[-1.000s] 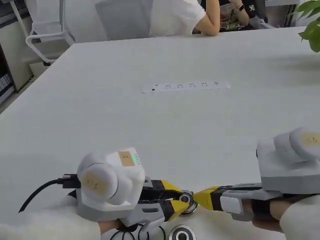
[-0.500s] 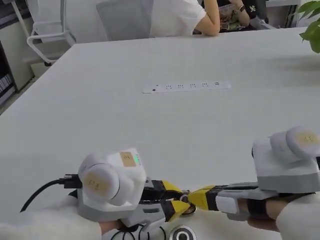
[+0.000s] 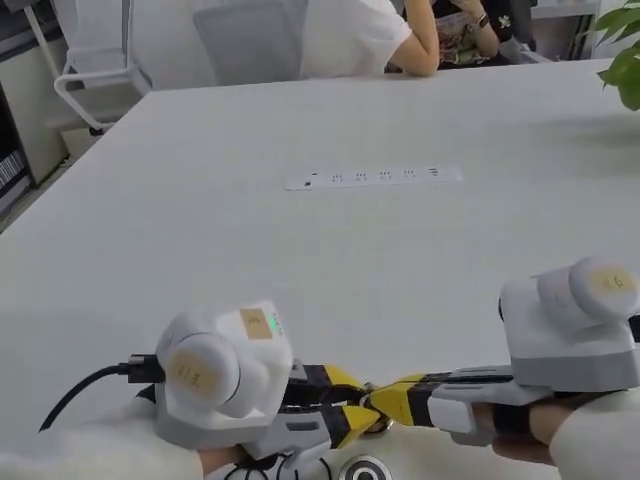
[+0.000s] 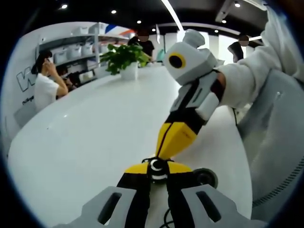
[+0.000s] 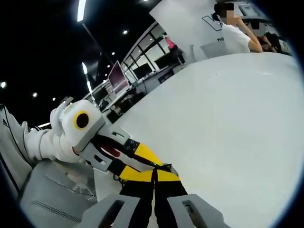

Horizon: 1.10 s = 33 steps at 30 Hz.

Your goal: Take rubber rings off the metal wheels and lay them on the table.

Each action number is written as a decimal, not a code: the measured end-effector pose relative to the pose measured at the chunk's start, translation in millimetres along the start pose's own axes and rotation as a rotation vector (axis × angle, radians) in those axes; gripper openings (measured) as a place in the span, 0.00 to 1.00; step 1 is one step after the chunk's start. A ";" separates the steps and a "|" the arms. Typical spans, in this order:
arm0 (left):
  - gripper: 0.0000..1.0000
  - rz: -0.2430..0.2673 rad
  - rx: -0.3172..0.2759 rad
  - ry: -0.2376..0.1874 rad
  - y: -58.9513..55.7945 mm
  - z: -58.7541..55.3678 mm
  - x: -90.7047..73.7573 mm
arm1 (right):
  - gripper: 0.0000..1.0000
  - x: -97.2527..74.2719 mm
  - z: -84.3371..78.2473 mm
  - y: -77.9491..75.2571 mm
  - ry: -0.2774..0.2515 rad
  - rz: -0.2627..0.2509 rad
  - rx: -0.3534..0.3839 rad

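My left gripper [image 3: 352, 408] [image 4: 158, 167] is shut on a small metal wheel [image 4: 156, 171], held just above the white table [image 3: 300, 260] near its front edge. From the right, my right gripper [image 3: 380, 398] [image 5: 154, 172] meets it tip to tip, its yellow jaws pressed together on the black rubber ring at the wheel's rim. In the head view the held wheel is mostly hidden between the jaws. A second metal wheel [image 3: 362, 468] [image 4: 205, 176] lies flat on the table just below the grippers. Thin black loops [image 3: 262, 466] lie beside it.
A white power strip [image 3: 375, 177] lies across the middle of the table. A person [image 3: 355, 35] sits at the far side, next to a grey chair [image 3: 245, 40]. A green plant [image 3: 622, 55] stands at the far right. A black cable [image 3: 85, 385] trails left from my left gripper.
The head camera has tipped a little, so everything sits lower in the picture. The right gripper has edged left, closer in on the wheel, which is now more covered by the jaws.
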<state>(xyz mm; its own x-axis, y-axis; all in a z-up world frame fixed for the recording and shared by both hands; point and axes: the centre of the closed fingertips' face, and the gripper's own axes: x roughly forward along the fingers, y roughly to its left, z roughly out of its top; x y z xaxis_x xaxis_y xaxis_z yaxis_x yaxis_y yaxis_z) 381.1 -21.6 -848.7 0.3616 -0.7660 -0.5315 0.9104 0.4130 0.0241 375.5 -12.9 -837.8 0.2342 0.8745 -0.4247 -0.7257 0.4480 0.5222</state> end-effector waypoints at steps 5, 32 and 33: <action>0.12 0.000 0.001 -0.003 0.1 0.2 0.1 | 0.00 -0.6 1.5 4.2 -0.004 0.015 0.001; 0.32 0.018 0.031 -0.041 -5.2 32.8 -20.1 | 0.00 -21.0 4.0 -14.2 0.015 -0.105 -0.021; 0.35 0.017 0.031 -0.039 -5.3 33.4 -21.0 | 0.00 -21.6 4.8 -13.9 0.013 -0.106 -0.021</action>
<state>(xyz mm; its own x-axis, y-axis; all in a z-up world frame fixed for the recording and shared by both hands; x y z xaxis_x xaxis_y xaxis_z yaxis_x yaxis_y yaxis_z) 375.3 -24.2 -809.5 0.3841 -0.7778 -0.4974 0.9097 0.4110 0.0597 383.6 -37.1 -832.4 0.3023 0.8199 -0.4862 -0.7109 0.5337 0.4580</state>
